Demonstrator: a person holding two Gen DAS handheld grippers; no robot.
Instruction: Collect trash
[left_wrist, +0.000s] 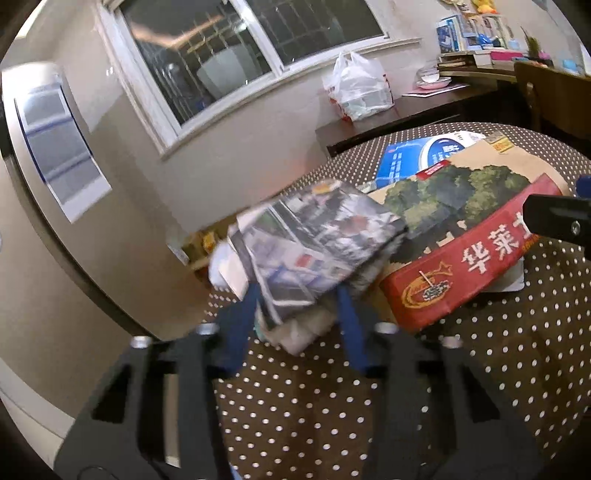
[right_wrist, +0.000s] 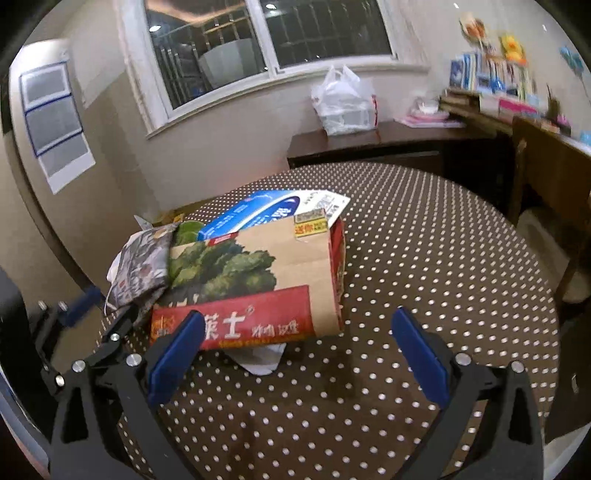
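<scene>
Far left there's a beige wall w/ a white-and-blue paper chart taped up, then a white-framed window over the sill. The round table w/ brown white-dotted cloth fills the middle; its left rim sits close to the wall, so little room on that side. At that left rim the left gripper has its blue fingers pinched narrow on a crumpled wad of printed newspaper, pads pressing both sides, the wad overhanging the table edge. Just right of it, touching, lies a flattened brown paper takeaway bag w/ red band and green tree print, flat on the cloth, a scrap of white tissue poking out from under its near edge. Behind the bag, partly covered by it, a blue-and-white printed packet and a white leaflet. The right gripper hangs over the cloth near the bag's front edge, blue fingers spread wide, nothing between them; its left finger overlaps the bag's red band in view, can't tell if touching. Right half of the table is bare cloth, plenty of room there. Beyond, a dark wood side counter carries a white plastic shopping bag; far right, a wooden chair stands near the table's right rim.
</scene>
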